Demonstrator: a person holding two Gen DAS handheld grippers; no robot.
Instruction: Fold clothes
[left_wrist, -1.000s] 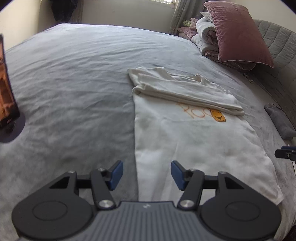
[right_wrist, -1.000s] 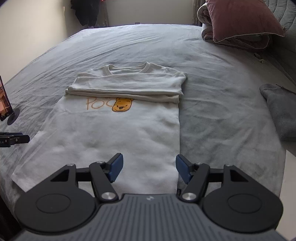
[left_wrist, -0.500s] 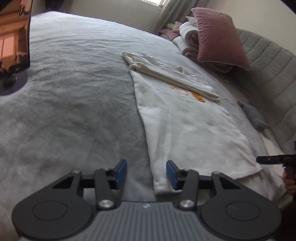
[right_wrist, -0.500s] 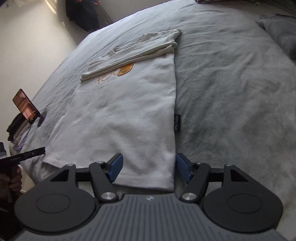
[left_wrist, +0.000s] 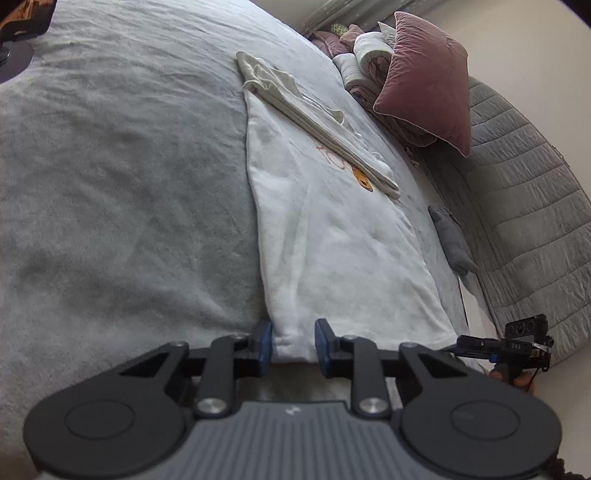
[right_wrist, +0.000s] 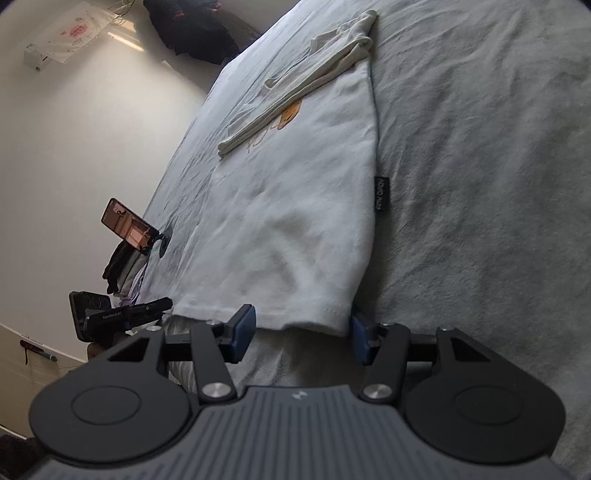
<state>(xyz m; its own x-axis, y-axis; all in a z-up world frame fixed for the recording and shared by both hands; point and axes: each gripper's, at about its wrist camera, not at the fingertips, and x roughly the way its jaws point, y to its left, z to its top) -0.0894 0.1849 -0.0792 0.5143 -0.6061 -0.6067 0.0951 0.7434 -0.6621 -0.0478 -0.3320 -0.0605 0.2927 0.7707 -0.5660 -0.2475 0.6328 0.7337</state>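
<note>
A white T-shirt (left_wrist: 332, 236) with an orange bear print lies flat on the grey bed, its sleeves and top folded across the chest. My left gripper (left_wrist: 292, 345) is open at the shirt's bottom left corner, with the hem between its blue pads. In the right wrist view the same shirt (right_wrist: 295, 221) runs away from me. My right gripper (right_wrist: 301, 334) is open at the bottom right corner, the hem lying between its pads. The right gripper also shows in the left wrist view (left_wrist: 509, 345), and the left gripper shows in the right wrist view (right_wrist: 125, 314).
The grey bed cover (left_wrist: 110, 184) spreads around the shirt. A pink pillow (left_wrist: 424, 74) and rolled bedding lie at the head. A grey cloth (left_wrist: 452, 240) lies by the quilted headboard. A phone on a stand (right_wrist: 127, 229) sits at the bed's left edge.
Both grippers have dropped low and moved up to the shirt's bottom hem, one at each corner. The left jaws have narrowed a little around the hem.
</note>
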